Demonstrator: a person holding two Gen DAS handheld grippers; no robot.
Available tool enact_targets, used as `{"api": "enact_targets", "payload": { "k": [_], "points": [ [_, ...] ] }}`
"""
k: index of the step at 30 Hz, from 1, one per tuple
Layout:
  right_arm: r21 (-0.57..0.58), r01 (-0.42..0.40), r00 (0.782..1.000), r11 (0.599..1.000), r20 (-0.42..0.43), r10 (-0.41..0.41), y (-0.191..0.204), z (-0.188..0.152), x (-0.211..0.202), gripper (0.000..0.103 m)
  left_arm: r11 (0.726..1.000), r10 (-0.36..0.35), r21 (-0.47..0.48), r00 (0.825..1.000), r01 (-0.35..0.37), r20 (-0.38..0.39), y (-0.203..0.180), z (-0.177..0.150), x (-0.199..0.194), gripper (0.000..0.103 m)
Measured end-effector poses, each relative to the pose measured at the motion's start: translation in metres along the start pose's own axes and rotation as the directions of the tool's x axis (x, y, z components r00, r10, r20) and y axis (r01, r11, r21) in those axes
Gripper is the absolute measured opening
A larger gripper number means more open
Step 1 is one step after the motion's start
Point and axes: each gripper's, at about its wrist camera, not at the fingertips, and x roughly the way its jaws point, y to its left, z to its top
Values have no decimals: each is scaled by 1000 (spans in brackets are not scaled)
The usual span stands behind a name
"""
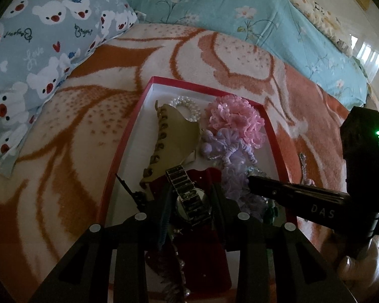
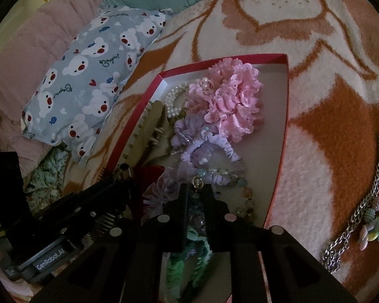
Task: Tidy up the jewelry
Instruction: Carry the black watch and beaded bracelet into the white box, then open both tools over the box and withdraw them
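A red box point(image 1: 128, 136) with a white inside lies on the blanket and holds hair ties and jewelry. My left gripper point(image 1: 192, 189) is low over its near end, shut on a dark-banded wristwatch point(image 1: 193, 203) above a dark red velvet piece point(image 1: 204, 260). From the right, my right gripper point(image 1: 250, 179) reaches into the purple scrunchies point(image 1: 230, 151). In the right wrist view that gripper point(image 2: 196, 189) has a narrow gap filled by a glittery bead strand point(image 2: 227, 174), whose beads trail rightward on the box floor. A green scrunchie point(image 2: 179, 265) lies beneath it.
The box also holds a beige claw clip point(image 1: 171, 136), a pearl ring point(image 1: 189, 106) and a pink scrunchie point(image 2: 230, 101). A silver chain necklace point(image 2: 366, 194) with a pastel flower pendant point(image 2: 375, 219) lies on the blanket right of the box. A bear-print pillow point(image 1: 38, 50) is at far left.
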Motion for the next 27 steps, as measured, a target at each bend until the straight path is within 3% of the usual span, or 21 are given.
{"api": "enact_targets", "payload": {
  "k": [5, 9, 27],
  "points": [
    [7, -6, 1000, 1000, -1, 6, -1, 0, 0, 14, 1000, 3, -10, 1000, -3, 0, 1, 0, -1, 32],
    [16, -13, 1000, 1000, 1, 13, -2, 0, -3, 25, 1000, 3, -23, 1000, -3, -3, 3, -1, -2, 47],
    [48, -48, 998, 998, 31, 47, -1, 0, -17, 36, 999, -5, -32, 1000, 5, -1, 3, -5, -7, 50]
  ]
}}
